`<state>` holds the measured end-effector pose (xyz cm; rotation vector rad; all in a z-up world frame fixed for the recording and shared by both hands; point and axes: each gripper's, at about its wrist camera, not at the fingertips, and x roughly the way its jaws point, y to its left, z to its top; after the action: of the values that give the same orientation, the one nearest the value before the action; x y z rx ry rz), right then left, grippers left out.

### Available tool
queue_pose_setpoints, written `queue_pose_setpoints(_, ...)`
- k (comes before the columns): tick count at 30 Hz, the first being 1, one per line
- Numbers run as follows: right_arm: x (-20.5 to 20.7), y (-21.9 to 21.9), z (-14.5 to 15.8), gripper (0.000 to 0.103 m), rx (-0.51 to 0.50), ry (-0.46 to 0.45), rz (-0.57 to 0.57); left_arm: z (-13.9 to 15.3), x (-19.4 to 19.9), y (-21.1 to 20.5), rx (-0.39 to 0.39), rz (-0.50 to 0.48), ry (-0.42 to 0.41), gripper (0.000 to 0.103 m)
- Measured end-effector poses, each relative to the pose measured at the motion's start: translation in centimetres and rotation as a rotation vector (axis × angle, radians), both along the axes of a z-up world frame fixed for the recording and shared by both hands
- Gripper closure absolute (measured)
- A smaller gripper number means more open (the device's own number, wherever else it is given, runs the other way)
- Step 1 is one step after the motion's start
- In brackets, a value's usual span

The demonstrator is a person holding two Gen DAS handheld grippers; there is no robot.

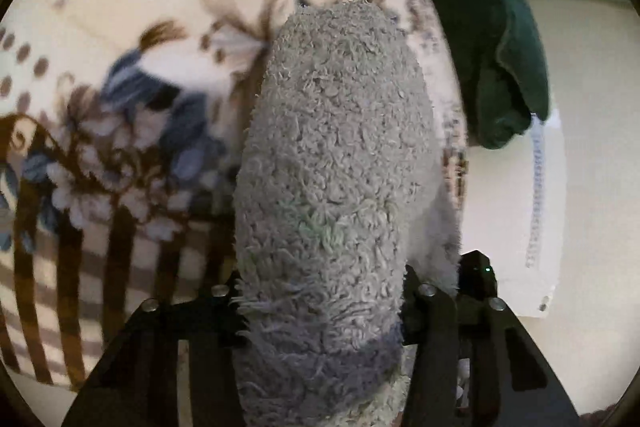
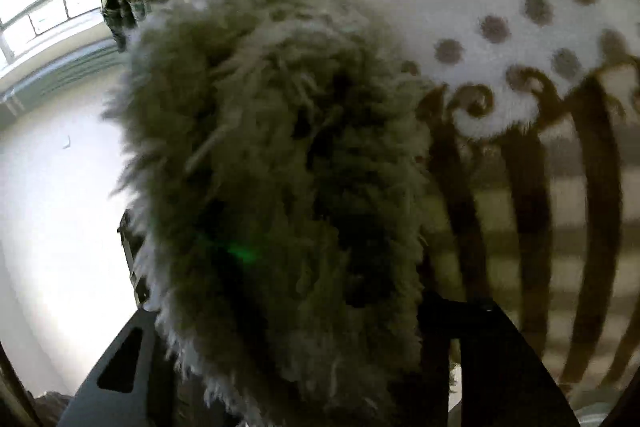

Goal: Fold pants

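Filling the near field of the left wrist view, a thick fold of grey fleecy pants point(image 1: 332, 187) rises from between the black fingers of the left claw point(image 1: 324, 307), which is pinching the fabric at its base; the pile there looks bluish and matted. In the right wrist view the same kind of shaggy fleece point(image 2: 280, 195) bulges up over the right claw point(image 2: 288, 315), whose fingers are buried under the cloth, so I cannot tell whether they clamp it, though the fabric sits right between the black frame plates. Behind both bunches lies a plush blanket point(image 1: 120, 99) printed with blue and brown flowers, brown dots and dark stripes, blurred in both views. Farther off, at the blanket's far edge, a dark green garment point(image 1: 488, 35) sits in a folded heap, seen in the right view as a small rumpled lump. Beyond it stand a pale wall point(image 1: 592, 147) and a bright window point(image 2: 44, 3).
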<state>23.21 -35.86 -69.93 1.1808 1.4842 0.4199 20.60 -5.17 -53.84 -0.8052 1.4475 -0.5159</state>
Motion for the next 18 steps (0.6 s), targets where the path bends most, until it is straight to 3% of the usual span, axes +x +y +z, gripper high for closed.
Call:
queue_pose_setpoints(5,0.4,0.4,5.7,0.061,-0.009,-0.057,0.014,4.4,1.2,-0.1,-0.028,0.005,-0.034,0.058)
queue_pose_setpoints(9,2.5,0.3,11.3,0.061,-0.011,-0.124,0.013,10.0,3.9,0.7,-0.021,0.014,-0.097,0.058)
queue_pose_setpoints(13,7.9,2.4,16.5,0.061,-0.022,-0.188,0.027,15.3,8.3,2.4,-0.009,0.023,-0.159,0.058)
queue_pose_setpoints(18,17.4,6.1,22.5,0.061,-0.052,-0.255,0.021,20.3,17.1,6.0,-0.003,0.038,-0.225,0.058)
